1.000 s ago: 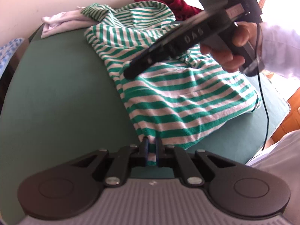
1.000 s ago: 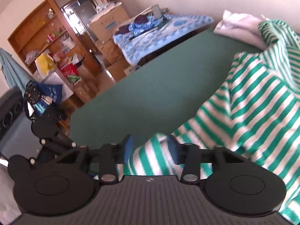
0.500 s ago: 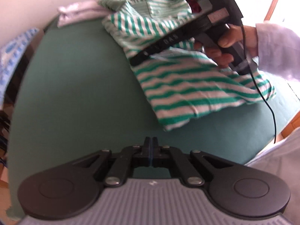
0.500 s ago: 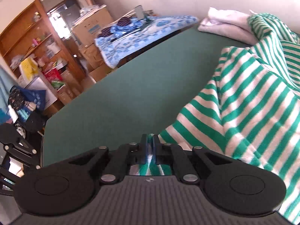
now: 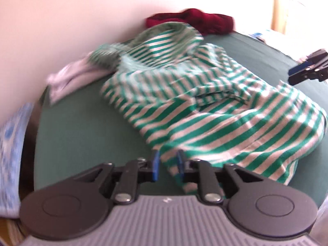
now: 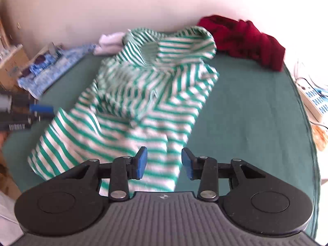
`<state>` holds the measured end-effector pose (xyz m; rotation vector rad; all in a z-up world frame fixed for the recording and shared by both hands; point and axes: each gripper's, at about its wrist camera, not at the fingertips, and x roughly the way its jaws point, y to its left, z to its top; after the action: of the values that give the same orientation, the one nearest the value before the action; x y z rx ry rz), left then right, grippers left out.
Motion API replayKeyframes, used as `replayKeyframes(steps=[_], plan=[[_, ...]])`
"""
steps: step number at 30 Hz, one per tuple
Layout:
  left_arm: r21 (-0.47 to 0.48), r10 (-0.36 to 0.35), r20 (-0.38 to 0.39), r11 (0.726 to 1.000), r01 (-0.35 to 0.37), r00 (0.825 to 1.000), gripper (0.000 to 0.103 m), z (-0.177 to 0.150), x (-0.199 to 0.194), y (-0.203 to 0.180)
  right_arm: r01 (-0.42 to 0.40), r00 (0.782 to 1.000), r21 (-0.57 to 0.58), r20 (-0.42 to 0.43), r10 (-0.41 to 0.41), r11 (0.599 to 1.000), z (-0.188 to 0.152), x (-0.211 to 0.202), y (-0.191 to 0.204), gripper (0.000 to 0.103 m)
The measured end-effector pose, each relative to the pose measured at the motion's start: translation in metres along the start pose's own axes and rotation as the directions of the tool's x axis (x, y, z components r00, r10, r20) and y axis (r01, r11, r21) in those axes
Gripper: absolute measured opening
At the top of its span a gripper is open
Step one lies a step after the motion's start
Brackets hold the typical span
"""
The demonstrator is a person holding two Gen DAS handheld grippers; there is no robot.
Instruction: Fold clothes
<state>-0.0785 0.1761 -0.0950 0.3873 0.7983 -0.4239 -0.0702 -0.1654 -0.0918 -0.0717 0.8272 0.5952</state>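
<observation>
A: Where did the striped shirt (image 6: 143,106) lie, and which way did it run?

B: It lay on the green desk (image 6: 246,112), partly folded. Its long axis ran from the collar at the far wall down to the hem at the near edge, slanting a little toward the left tool's side in the right wrist view.

A: And from the tools?

B: Straight ahead of both and below them. The left tool (image 5: 167,164) hung over the near left corner of the hem; its jaws were opening, with striped cloth showing in the gap, but the pads did not look pressed on it. The right tool (image 6: 164,163) hung over the near right part of the hem, jaws also opening, with the cloth beneath them and not pinched.

A: Which was nearer?

B: By my reading, about even, each at its own corner of the hem. The next grasp would likely turn on that hem edge.

A: Counts?

B: One striped shirt, one dark red garment (image 6: 246,39) beyond the collar, one white cloth (image 5: 69,78) at the far left, two tools.
</observation>
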Motion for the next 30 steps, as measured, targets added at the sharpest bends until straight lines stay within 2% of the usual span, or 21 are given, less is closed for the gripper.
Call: replayKeyframes(steps=[3, 5, 7, 8, 9, 10, 11, 13, 18, 20, 21, 23, 25, 27, 29, 30], plan=[[0.145, -0.037, -0.025, 0.989, 0.04, 0.999, 0.046, 0.009, 0.011, -0.007, -0.037, 0.999, -0.002, 0.008, 0.037, 0.999, -0.012, 0.011, 0.009, 0.042], [0.176, -0.049, -0.043, 0.983, 0.056, 0.998, 0.047, 0.011, 0.02, -0.009, -0.035, 0.999, -0.001, 0.006, 0.035, 0.999, -0.013, 0.02, 0.012, 0.042], [0.17, -0.062, -0.076, 0.983, 0.074, 0.995, 0.043, 0.013, 0.032, -0.009, -0.015, 1.0, 0.008, -0.003, 0.015, 1.0, -0.013, 0.03, 0.012, 0.038], [0.159, -0.071, -0.094, 0.984, 0.085, 0.993, 0.041, 0.012, 0.038, -0.008, -0.01, 1.0, 0.015, -0.006, 0.01, 1.0, -0.013, 0.034, 0.012, 0.03], [0.154, -0.077, -0.085, 0.984, 0.09, 0.993, 0.032, 0.011, 0.038, -0.009, -0.02, 1.0, 0.03, -0.009, 0.02, 0.999, -0.014, 0.035, 0.009, 0.02], [0.149, -0.084, -0.083, 0.984, 0.095, 0.993, 0.015, 0.011, 0.038, -0.011, -0.025, 1.0, 0.044, -0.006, 0.026, 0.999, -0.015, 0.036, 0.006, 0.003], [0.145, -0.089, -0.081, 0.984, 0.1, 0.993, 0.008, 0.011, 0.037, -0.012, -0.021, 1.0, 0.054, 0.015, 0.02, 0.998, -0.015, 0.031, 0.005, 0.003], [0.144, -0.08, -0.063, 0.986, 0.088, 0.995, 0.004, 0.014, 0.03, -0.013, -0.036, 0.997, 0.072, 0.074, 0.03, 0.997, -0.011, 0.019, 0.001, 0.002], [0.067, -0.045, -0.024, 0.997, 0.047, 0.999, 0.003, 0.024, 0.029, -0.001, -0.014, 0.992, 0.06, 0.125, 0.007, 0.998, 0.008, 0.027, -0.005, 0.002], [0.054, 0.001, -0.05, 0.999, 0.002, 0.999, 0.002, 0.023, 0.043, 0.0, 0.006, 0.992, 0.062, 0.127, -0.014, 0.998, 0.013, 0.043, -0.007, 0.002], [0.047, -0.004, -0.073, 0.999, 0.007, 0.997, 0.002, 0.022, 0.05, 0.0, 0.012, 0.994, 0.058, 0.11, -0.018, 0.998, 0.013, 0.054, -0.008, 0.002], [0.058, 0.009, -0.061, 0.998, -0.005, 0.998, 0.001, 0.017, 0.056, -0.005, 0.025, 0.997, 0.039, 0.071, -0.028, 0.999, 0.008, 0.071, -0.008, 0.004], [0.091, 0.037, -0.054, 0.995, -0.031, 0.998, 0.002, 0.017, 0.055, -0.011, 0.033, 0.997, 0.008, 0.071, -0.034, 0.999, 0.004, 0.069, -0.006, 0.004], [0.075, 0.044, -0.045, 0.996, -0.041, 0.998, 0.003, 0.018, 0.048, -0.008, 0.031, 0.996, 0.049, 0.082, -0.035, 0.998, 0.002, 0.053, -0.012, 0.013], [0.058, 0.063, -0.031, 0.996, -0.061, 0.998, 0.006, 0.016, 0.037, -0.004, 0.02, 0.993, 0.133, 0.11, -0.035, 0.991, -0.002, 0.022, -0.024, 0.037], [0.054, 0.083, -0.029, 0.995, -0.082, 0.996, 0.011, 0.015, 0.03, -0.002, 0.008, 0.994, 0.157, 0.109, -0.026, 0.988, -0.006, 0.006, -0.028, 0.039]])
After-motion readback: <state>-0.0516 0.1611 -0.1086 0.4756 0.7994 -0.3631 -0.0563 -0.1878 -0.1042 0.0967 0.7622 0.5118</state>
